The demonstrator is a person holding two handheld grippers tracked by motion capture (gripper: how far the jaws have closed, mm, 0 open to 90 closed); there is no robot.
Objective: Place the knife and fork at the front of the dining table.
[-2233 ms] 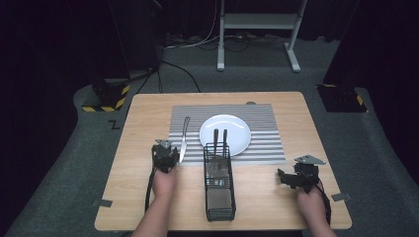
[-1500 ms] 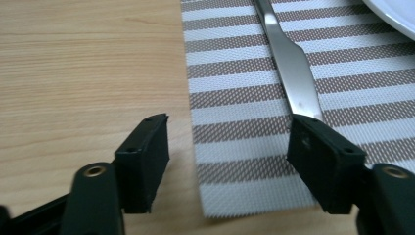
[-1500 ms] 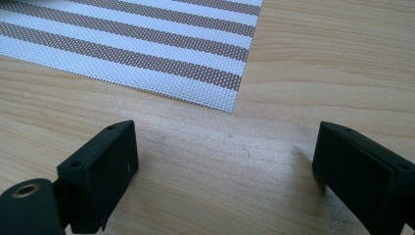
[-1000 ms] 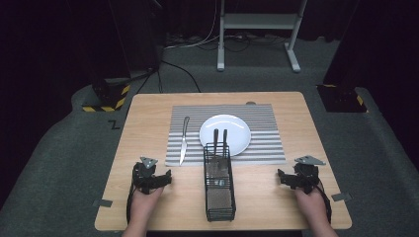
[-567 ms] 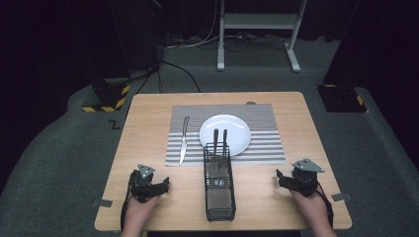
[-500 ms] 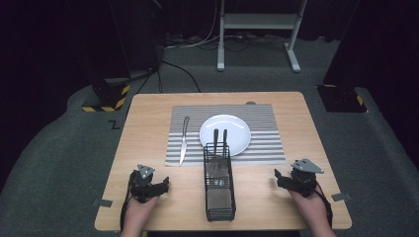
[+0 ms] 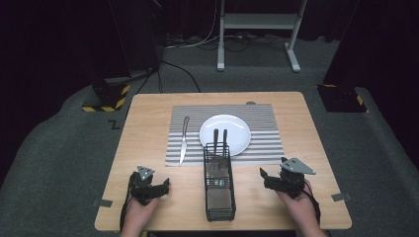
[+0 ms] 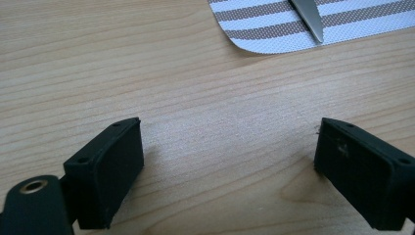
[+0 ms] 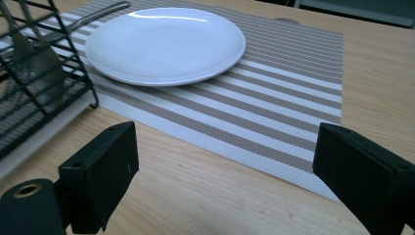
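A silver knife (image 7: 183, 140) lies on the left part of the striped placemat (image 7: 262, 140), beside a white plate (image 7: 232, 129); its tip (image 8: 308, 19) shows at the top of the left gripper view. A black wire basket (image 7: 219, 190) stands in front of the plate with two dark utensil handles (image 7: 220, 136) sticking up. My left gripper (image 7: 164, 186) (image 8: 230, 147) rests open over bare wood near the front left. On the basket's other side my right gripper (image 7: 265, 178) (image 9: 225, 152) is open too, facing the plate (image 9: 166, 41) and the basket (image 9: 34, 83). Neither holds anything.
The wooden table (image 7: 148, 123) has bare room at its left and right sides. Grey tape tabs (image 7: 341, 197) stick out at the front corners. Beyond the far edge are a metal stand (image 7: 257, 22), cables and dark cases on grey carpet.
My left gripper has drawn back from beside the knife to the front left of the table. The knife stays on the placemat. My right gripper has shifted slightly left.
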